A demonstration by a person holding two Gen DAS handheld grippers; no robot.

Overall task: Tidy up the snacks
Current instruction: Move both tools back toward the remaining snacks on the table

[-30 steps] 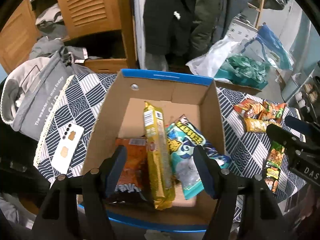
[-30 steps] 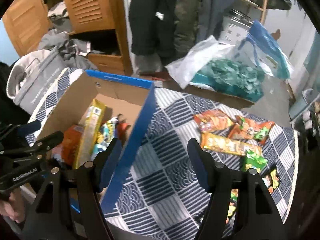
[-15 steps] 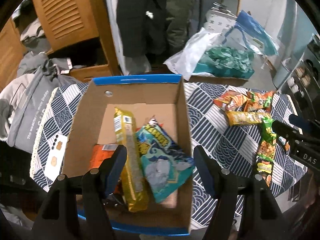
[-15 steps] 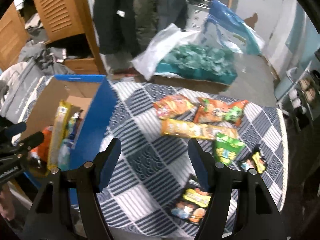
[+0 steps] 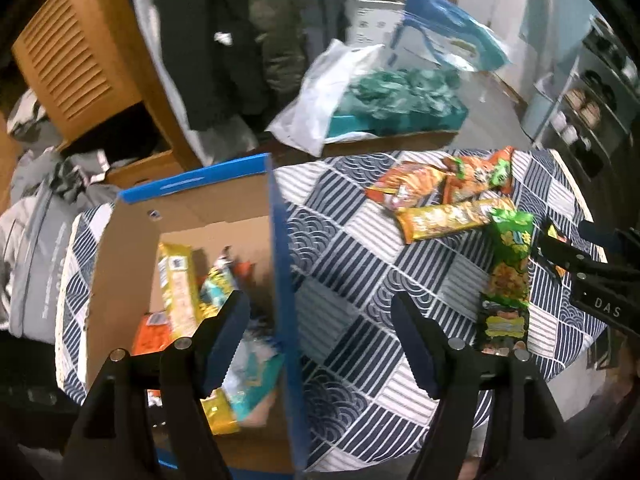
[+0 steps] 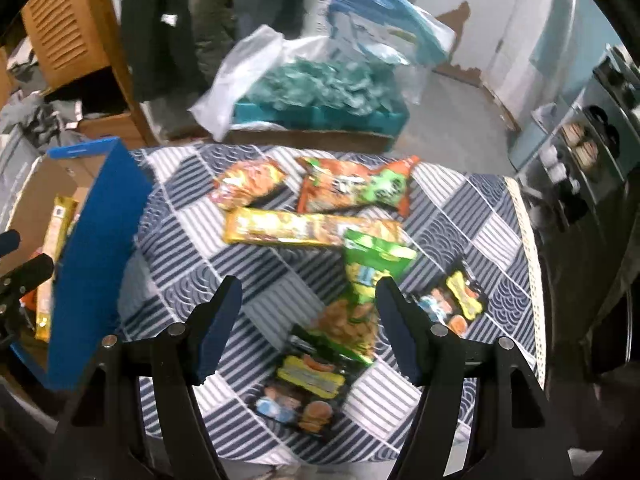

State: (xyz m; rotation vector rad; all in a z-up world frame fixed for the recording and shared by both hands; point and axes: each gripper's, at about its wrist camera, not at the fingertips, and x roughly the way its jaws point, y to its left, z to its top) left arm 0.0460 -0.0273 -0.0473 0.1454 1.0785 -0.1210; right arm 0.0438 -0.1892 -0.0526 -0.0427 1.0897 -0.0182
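A cardboard box with a blue rim [image 5: 276, 216] [image 6: 96, 216] stands on the left of the table and holds a yellow packet [image 5: 178, 284], a teal packet [image 5: 256, 364] and an orange one [image 5: 154, 332]. Loose snacks lie on the patterned cloth: an orange packet [image 6: 248, 182], an orange-green packet [image 6: 352, 188], a long yellow bar [image 6: 296, 228], a green packet [image 6: 368, 268] [image 5: 510, 256] and dark packets [image 6: 308, 384]. My left gripper [image 5: 320, 336] straddles the box's right wall, its jaws opening, nothing held. My right gripper [image 6: 308, 316] hangs open above the green and dark packets.
A white bag and teal bundles in a tray [image 6: 312, 96] lie on the floor behind the table. A wooden cabinet [image 5: 76, 64] and hanging coats [image 5: 200, 40] are at the back left, a grey bag [image 5: 36, 248] at the left, shelves [image 6: 592, 136] at the right.
Both grippers have moved to the right, away from the box's inside and toward the loose snacks. The left jaws stand slightly wider. The right gripper now hangs over the green and dark packets.
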